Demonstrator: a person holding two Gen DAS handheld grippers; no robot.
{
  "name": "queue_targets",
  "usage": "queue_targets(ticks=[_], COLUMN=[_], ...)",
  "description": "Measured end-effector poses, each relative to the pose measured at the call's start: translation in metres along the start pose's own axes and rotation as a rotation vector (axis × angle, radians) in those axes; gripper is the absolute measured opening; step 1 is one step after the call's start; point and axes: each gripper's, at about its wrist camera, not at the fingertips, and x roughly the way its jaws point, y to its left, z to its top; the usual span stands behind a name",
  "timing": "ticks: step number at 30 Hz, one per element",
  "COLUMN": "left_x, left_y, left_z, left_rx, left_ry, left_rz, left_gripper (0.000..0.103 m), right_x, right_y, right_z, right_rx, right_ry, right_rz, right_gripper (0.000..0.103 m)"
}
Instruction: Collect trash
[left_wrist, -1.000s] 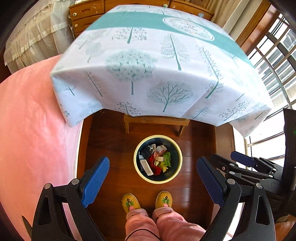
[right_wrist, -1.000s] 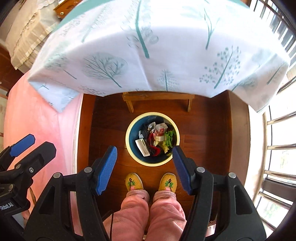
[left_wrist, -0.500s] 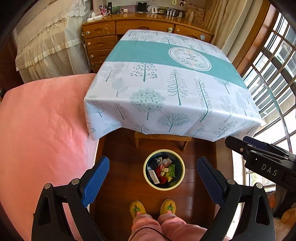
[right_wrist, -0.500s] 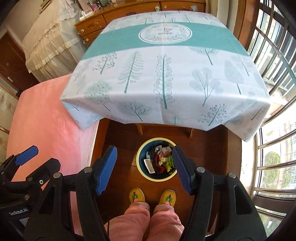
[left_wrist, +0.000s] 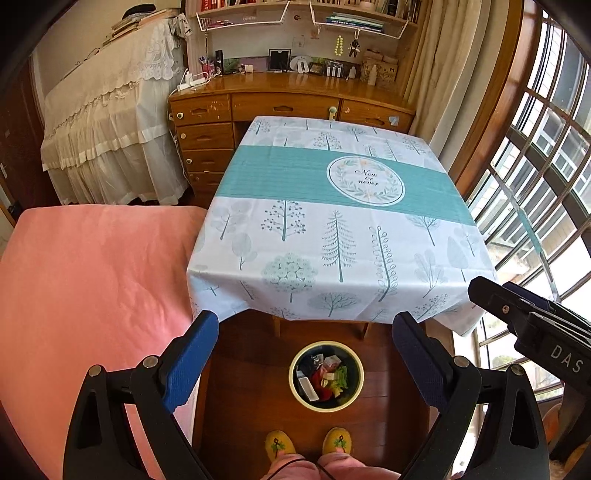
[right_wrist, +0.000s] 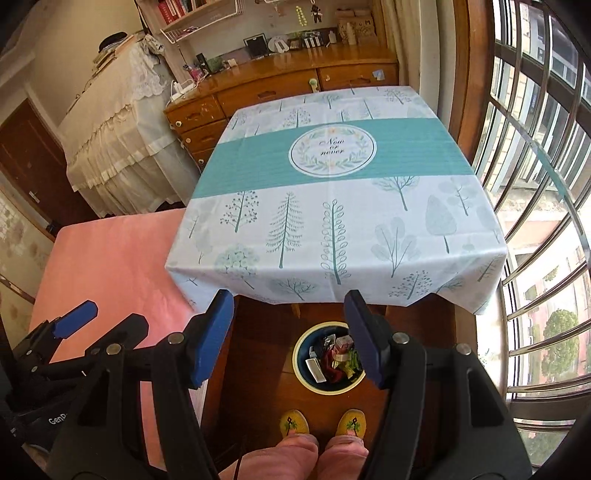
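I have both tools spread wide with nothing between the fingers: the left tool (left_wrist: 304, 343) and the right tool (right_wrist: 288, 325) hang above the floor. The trash bin (left_wrist: 326, 375) (full of wrappers and scraps) stands on the wooden floor (left_wrist: 251, 387) just in front of my slippers (left_wrist: 280, 445), below the near edge of the bench (left_wrist: 332, 240).

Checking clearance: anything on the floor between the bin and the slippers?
Nothing: bare wood floor separates the bin from the slippers, clearest in the left wrist view.
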Motion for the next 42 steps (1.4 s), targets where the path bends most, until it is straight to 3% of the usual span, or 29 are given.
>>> queue_targets(ticks=[12, 21, 42], left_x=[-0.038, -0.042, -0.032], left_y=[-0.023, -0.03, -0.029], left_z=[0.026, 0.032, 0.022], left_rx=[0.026, 0.034, 0.023], left_ry=[-0.06, -0.09, -0.079], left_rz=[0.025, 0.054, 0.086], left_gripper=[0.096, 0.096, 0.096], right_x=[-0.062, -0.062, -0.059], right_y=[0.01, 0.012, 0.008], right_z=[0.014, 0.012, 0.009], right_rx=[-0.015, -0.041, -0.052], right_ry=[-0.113, -0.12, -0.117], right_rz=[-0.06, -0.092, -0.097], right_gripper=[0.06, 0.06, 0.06])
